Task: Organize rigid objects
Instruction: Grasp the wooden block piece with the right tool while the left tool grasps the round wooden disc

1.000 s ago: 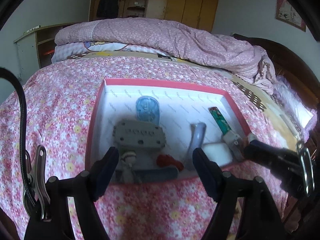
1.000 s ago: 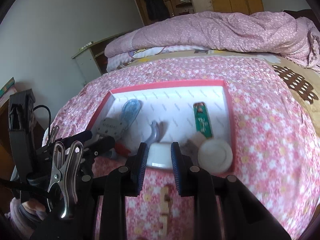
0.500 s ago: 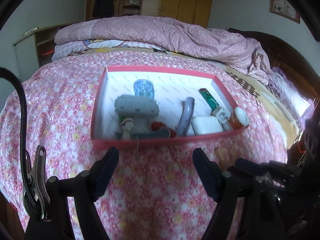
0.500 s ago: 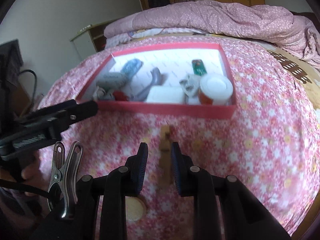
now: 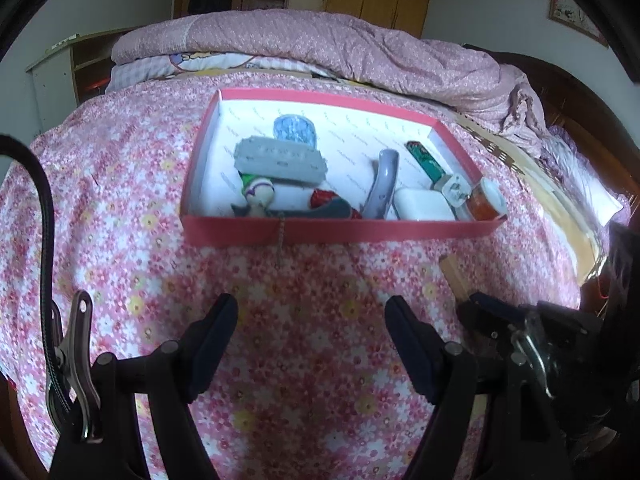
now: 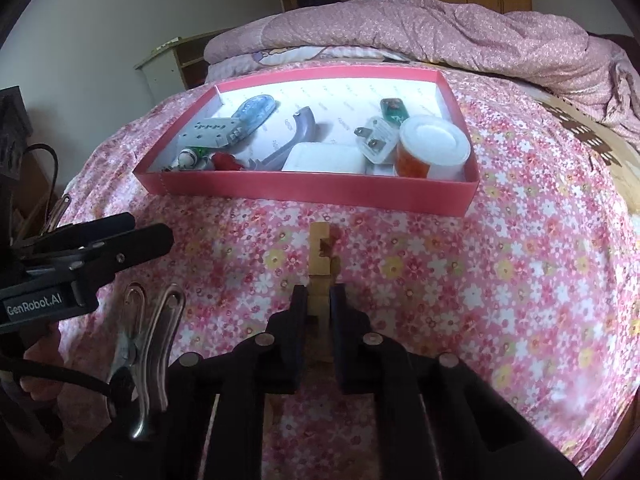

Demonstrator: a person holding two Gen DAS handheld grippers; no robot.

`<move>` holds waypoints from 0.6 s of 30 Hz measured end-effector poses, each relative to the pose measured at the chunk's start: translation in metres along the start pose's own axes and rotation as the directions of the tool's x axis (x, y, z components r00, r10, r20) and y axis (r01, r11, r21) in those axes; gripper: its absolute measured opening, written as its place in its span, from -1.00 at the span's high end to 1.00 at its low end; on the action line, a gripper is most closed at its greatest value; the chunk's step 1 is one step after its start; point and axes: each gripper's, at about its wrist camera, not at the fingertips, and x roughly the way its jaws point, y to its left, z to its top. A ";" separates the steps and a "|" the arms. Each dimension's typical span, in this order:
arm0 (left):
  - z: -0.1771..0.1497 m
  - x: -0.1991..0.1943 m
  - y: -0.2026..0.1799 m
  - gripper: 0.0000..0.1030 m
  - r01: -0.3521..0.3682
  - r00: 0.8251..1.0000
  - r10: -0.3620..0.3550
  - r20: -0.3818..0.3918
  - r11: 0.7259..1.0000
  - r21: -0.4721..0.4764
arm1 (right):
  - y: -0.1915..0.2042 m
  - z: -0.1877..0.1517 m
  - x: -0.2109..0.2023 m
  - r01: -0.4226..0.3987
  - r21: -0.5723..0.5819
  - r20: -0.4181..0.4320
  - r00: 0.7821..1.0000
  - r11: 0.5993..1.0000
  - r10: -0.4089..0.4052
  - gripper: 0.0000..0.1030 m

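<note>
A notched wooden block (image 6: 319,264) is seen lying flat on the flowered bedspread (image 6: 460,280), just in front of the red tray (image 6: 312,191). Its near end is pinched between the pressed-together jaws of the right gripper (image 6: 319,304). The left gripper (image 5: 310,312) is held spread and empty. The block is judged light, stiff and slightly slick; it is best held across its solid shank, clear of the notches

Right hand-held gripper (image 6: 319,300) closing on notched wooden block (image 6: 320,256), block between its fingers, lying on floral bed (image 6: 500,264) just in front of red box (image 6: 312,192). Left hand-held gripper (image 6: 132,236) left of box.
</note>
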 end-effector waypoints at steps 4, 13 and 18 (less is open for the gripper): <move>-0.004 -0.001 -0.007 -0.55 0.017 1.000 -0.017 -0.008 1.000 0.018 | -0.004 0.000 -0.008 -0.017 0.010 0.012 1.000 1.000 0.017 0.76; -0.023 0.000 -0.034 -0.55 0.074 0.996 -0.070 -0.051 0.993 0.088 | -0.016 -0.023 -0.036 -0.014 0.030 0.006 1.000 0.999 0.014 0.76; -0.033 0.001 -0.053 -0.55 0.072 0.995 -0.062 -0.074 0.986 0.147 | -0.034 -0.041 -0.048 -0.018 0.084 -0.008 1.000 0.996 0.019 0.76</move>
